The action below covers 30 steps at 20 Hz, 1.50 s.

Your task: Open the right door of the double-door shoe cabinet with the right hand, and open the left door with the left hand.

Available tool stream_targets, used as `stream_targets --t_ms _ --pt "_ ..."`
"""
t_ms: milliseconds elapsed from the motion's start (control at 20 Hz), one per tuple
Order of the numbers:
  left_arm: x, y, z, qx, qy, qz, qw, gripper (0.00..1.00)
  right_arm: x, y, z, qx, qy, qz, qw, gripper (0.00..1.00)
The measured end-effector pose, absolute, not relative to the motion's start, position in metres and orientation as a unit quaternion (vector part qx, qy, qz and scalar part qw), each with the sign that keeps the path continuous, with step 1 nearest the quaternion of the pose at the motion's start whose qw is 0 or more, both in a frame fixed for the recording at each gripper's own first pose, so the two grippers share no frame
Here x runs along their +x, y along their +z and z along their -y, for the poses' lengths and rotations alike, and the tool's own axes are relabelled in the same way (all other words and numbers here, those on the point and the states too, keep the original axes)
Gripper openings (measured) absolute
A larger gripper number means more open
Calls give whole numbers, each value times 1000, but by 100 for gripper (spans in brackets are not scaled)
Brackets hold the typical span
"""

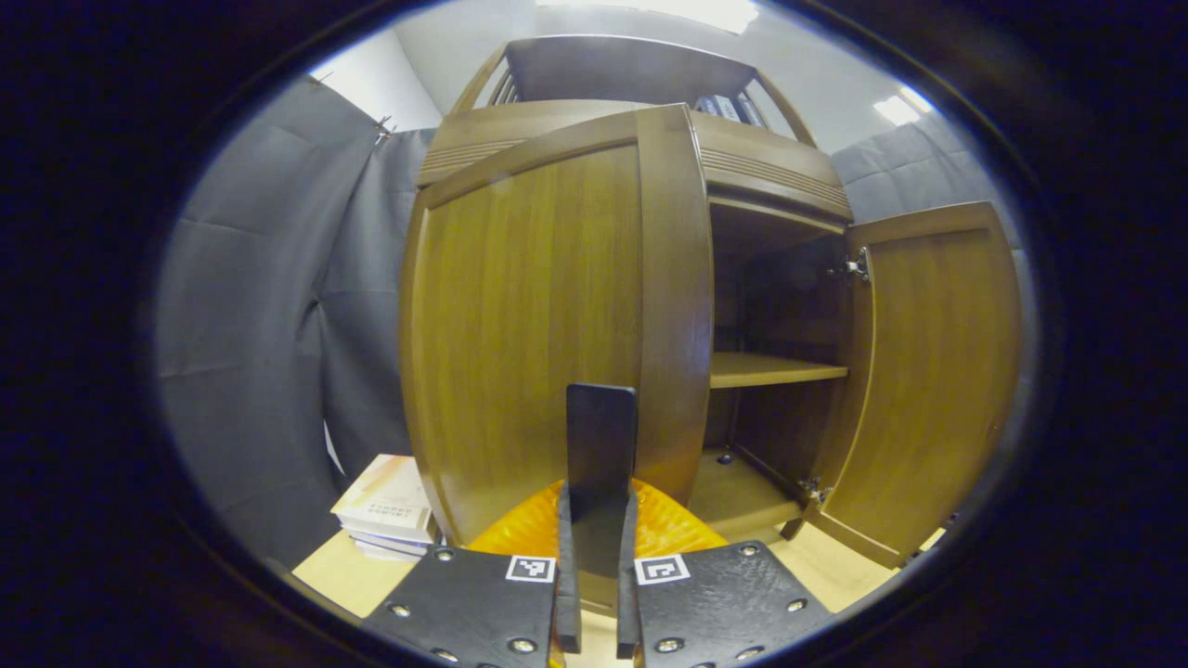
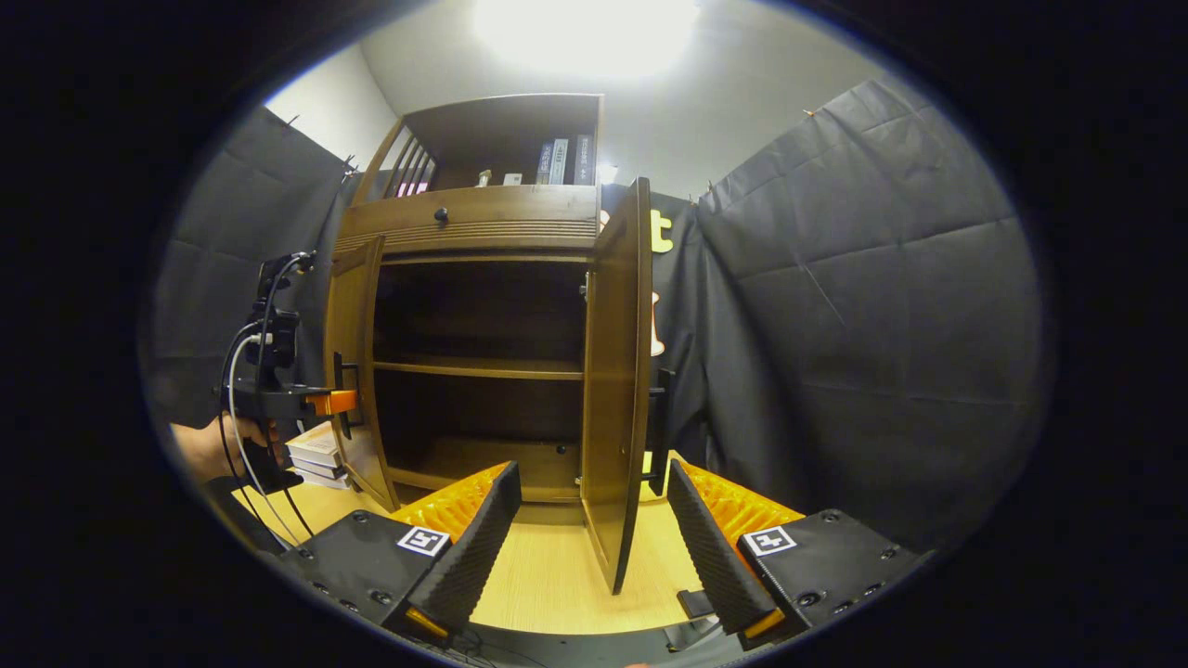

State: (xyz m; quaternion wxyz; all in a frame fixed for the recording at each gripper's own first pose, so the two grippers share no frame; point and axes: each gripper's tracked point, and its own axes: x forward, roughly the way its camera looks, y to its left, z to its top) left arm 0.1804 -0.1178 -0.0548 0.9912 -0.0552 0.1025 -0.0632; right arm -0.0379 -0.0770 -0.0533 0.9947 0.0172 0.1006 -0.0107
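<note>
In front of the shoe cabinet (image 2: pixel 483 371), both doors stand swung out from the carcass. In the left gripper view, the left gripper (image 1: pixel 599 520) points level at the left door (image 1: pixel 529 325), and its two fingers are pressed together on the dark upright handle (image 1: pixel 601 445) fixed near that door's free edge. The left door stands partly open, its inner edge well clear of the cabinet front. To the right of it the cabinet's inside shows, with a bare middle shelf (image 1: pixel 775 369) and the bottom board below. Farther right, the right door (image 1: pixel 937 371) is swung wide on its hinges.

In the right gripper view, the right gripper (image 2: pixel 589 533) hangs in front of the cabinet with its fingers spread well apart, one on each side of the right door's (image 2: pixel 617 371) lower edge and touching nothing. That door is seen almost edge-on, with its own dark handle (image 2: pixel 661 427) on the outer face. At the cabinet's left side, a hand (image 2: pixel 223 441) holds the left gripper (image 2: pixel 339 401) level against the left door (image 2: pixel 357 371). A stack of books (image 2: pixel 320 455) lies just beside the cabinet's lower left corner on the pale wooden floor (image 2: pixel 566 575).
</note>
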Motion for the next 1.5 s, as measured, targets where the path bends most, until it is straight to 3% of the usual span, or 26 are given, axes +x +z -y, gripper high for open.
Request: stream_targets --t_ms 950,1500 --pt "109 -57 12 -54 2 -102 993 16 -34 -54 9 36 72 -103 991 97" --pt "88 -66 -73 -49 81 -100 990 12 -13 -62 -12 41 96 -106 989 97"
